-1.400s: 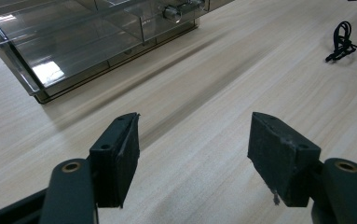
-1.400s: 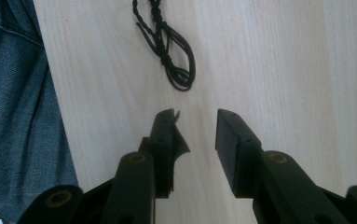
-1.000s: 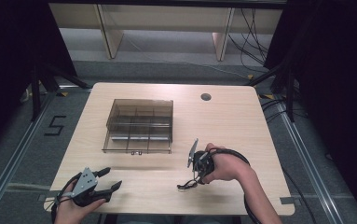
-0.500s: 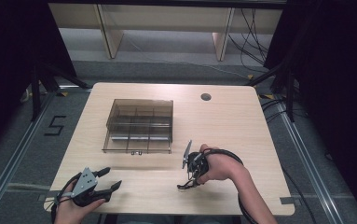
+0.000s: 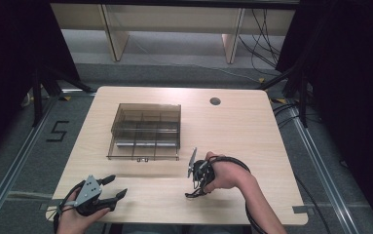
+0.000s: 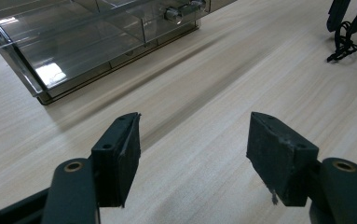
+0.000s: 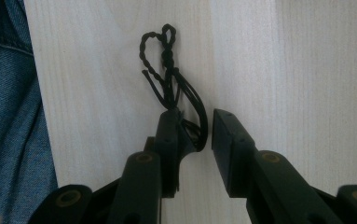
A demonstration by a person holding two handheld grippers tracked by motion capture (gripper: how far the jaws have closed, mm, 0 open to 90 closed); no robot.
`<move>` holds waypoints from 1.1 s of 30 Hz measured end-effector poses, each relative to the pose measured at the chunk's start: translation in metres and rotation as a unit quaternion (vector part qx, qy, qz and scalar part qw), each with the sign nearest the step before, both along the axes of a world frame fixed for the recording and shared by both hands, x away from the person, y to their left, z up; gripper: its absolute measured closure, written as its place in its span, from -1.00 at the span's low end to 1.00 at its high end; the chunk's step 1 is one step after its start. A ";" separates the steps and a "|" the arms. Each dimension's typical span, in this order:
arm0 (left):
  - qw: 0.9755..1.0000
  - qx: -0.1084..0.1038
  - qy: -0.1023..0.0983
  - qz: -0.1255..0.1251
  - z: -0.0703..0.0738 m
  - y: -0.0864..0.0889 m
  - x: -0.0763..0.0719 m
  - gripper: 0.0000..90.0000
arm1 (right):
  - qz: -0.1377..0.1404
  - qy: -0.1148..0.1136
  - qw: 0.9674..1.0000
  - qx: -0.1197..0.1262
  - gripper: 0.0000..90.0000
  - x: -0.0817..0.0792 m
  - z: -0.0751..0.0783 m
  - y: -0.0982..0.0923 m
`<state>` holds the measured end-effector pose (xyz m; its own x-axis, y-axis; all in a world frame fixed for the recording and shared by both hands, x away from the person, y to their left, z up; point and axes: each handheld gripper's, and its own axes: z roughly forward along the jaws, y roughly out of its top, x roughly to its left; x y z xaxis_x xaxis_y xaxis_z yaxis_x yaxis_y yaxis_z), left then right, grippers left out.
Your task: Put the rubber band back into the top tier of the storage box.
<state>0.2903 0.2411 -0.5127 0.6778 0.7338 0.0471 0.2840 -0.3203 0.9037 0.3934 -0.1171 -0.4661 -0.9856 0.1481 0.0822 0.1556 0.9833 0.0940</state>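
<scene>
Cord, a thin black twisted loop (image 7: 169, 70), lies on the pale wooden table (image 5: 252, 131), its strands running back between the right gripper (image 7: 199, 135) fingers, which have just been closing (whether both pads press it I cannot tell). The left gripper (image 6: 192, 149) is spread wide, nothing between, with a clear smoky plastic compartment box (image 6: 87, 42) ahead of its fingertips.

The pale wood surface (image 5: 252, 131) stands on a grey floor (image 5: 184, 61), a round cable hole (image 5: 215, 101) near its far edge. Beyond that far edge, light wooden shelf legs (image 5: 112, 34) rise from the floor, with black cables (image 5: 259, 34) trailing beside them. Dark curtains (image 5: 340, 73) hang on both sides of the surface. Left of the surface, a black "5" (image 5: 57, 131) marks the floor beside a metal rail (image 5: 13, 170).
</scene>
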 end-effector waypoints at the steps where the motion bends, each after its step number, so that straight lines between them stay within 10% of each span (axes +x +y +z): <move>1: 1.000 0.000 0.000 0.000 0.000 0.000 0.000 -0.24 | 0.009 -0.004 1.000 0.004 0.62 0.001 -0.001 0.000; 22: 1.000 0.007 0.003 0.000 0.000 0.000 -0.001 -0.23 | 0.011 -0.004 1.000 0.000 0.97 -0.003 -0.005 0.000; 33: 1.000 0.000 0.001 -0.004 0.000 -0.001 0.000 -0.23 | -0.020 -0.018 0.998 0.060 0.98 -0.012 0.000 -0.017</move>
